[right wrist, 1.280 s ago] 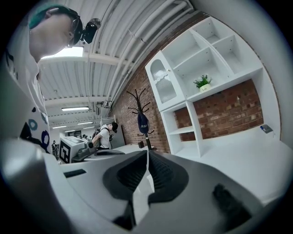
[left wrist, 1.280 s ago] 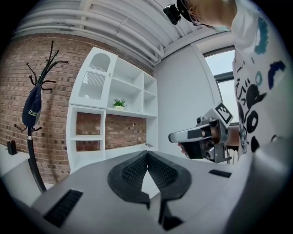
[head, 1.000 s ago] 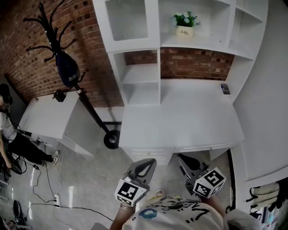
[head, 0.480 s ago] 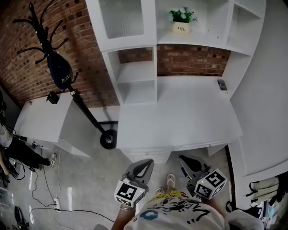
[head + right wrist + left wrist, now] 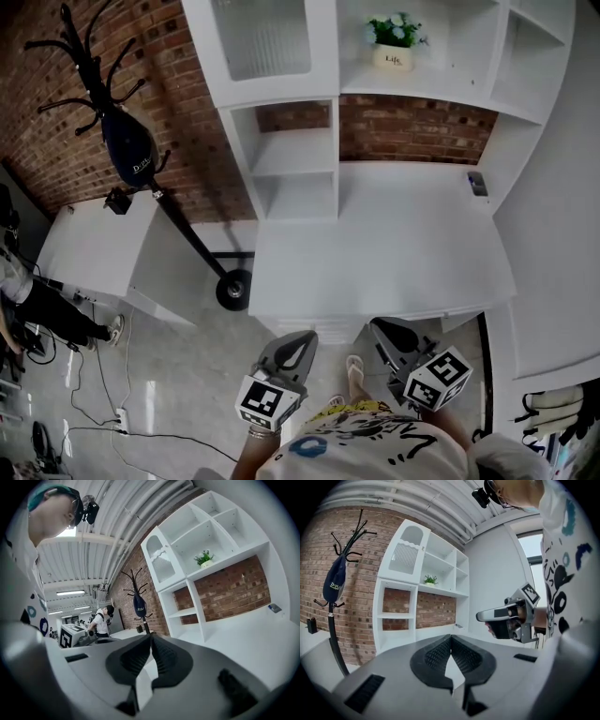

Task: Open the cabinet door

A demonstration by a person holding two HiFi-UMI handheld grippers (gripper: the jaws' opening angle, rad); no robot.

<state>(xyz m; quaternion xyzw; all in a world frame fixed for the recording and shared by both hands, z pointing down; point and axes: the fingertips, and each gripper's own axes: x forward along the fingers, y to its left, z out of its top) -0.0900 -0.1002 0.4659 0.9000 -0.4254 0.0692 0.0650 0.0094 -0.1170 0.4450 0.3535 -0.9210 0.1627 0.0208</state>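
Left gripper point(image 5: 302, 339) and right gripper point(image 5: 382, 328) are hanging empty, jaws pressed together, just off the near edge of the white worktop point(image 5: 394, 244). The person is stepping closer than a second ago, with a sandalled foot point(image 5: 353, 370) now showing below that edge. The white-framed, ribbed-glass cabinet door point(image 5: 270, 37) is sitting shut high above the worktop's far left corner, well out of reach, so the approach is only beginning.

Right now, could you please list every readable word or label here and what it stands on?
"Life": on the white plant pot on the upper shelf; the smaller line beneath it is too small to read.
White print starting with "D": on the dark bag hanging from the coat rack; the remaining letters are too blurred to read.
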